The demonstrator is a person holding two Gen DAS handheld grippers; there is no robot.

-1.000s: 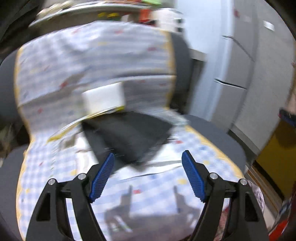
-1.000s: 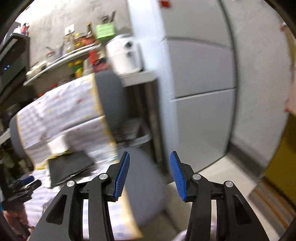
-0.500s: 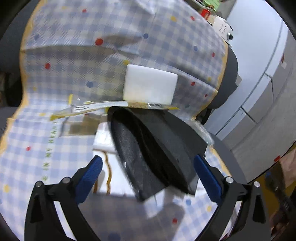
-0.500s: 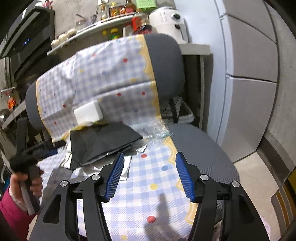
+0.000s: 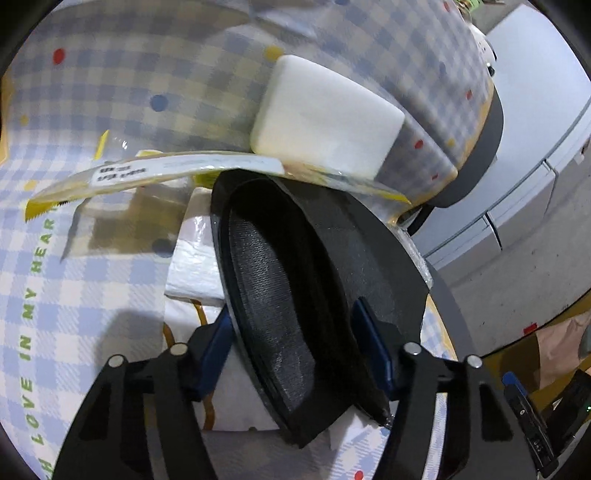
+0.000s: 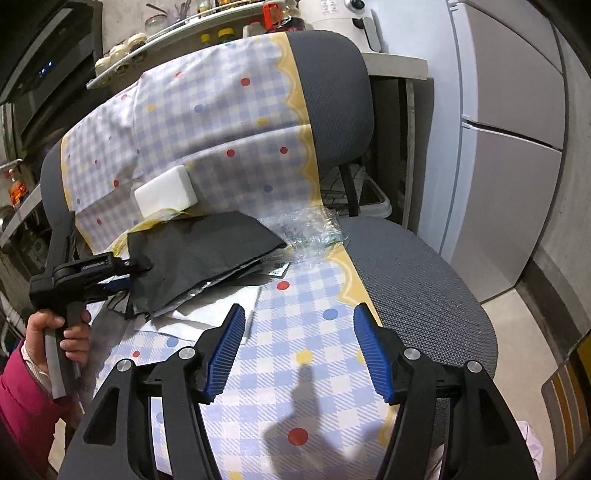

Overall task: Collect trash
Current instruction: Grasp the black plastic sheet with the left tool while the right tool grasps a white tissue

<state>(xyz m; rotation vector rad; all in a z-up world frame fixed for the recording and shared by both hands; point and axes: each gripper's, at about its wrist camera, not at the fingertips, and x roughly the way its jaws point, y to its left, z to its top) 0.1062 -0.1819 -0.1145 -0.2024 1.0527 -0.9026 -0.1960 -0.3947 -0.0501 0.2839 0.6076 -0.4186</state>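
A black fabric bag (image 5: 295, 280) lies on a chair covered with a checked cloth (image 6: 295, 332); it also shows in the right wrist view (image 6: 199, 254). My left gripper (image 5: 295, 339) has its blue pads on either side of the bag's open edge, closing on it; the same gripper shows in the right wrist view (image 6: 122, 273). A white foam block (image 5: 325, 118) leans on the chair back, above a yellow wrapper (image 5: 147, 173). White paper (image 5: 192, 254) lies under the bag. My right gripper (image 6: 299, 350) is open and empty above the seat.
Crumpled clear plastic (image 6: 310, 229) lies on the seat right of the bag. A grey cabinet (image 6: 509, 147) stands to the right. A shelf with jars (image 6: 166, 33) is behind the chair. The chair's bare grey mesh (image 6: 424, 280) shows at the right.
My left gripper has moved forward onto the black bag and narrowed around its edge. My right gripper has come closer over the seat and stayed open.
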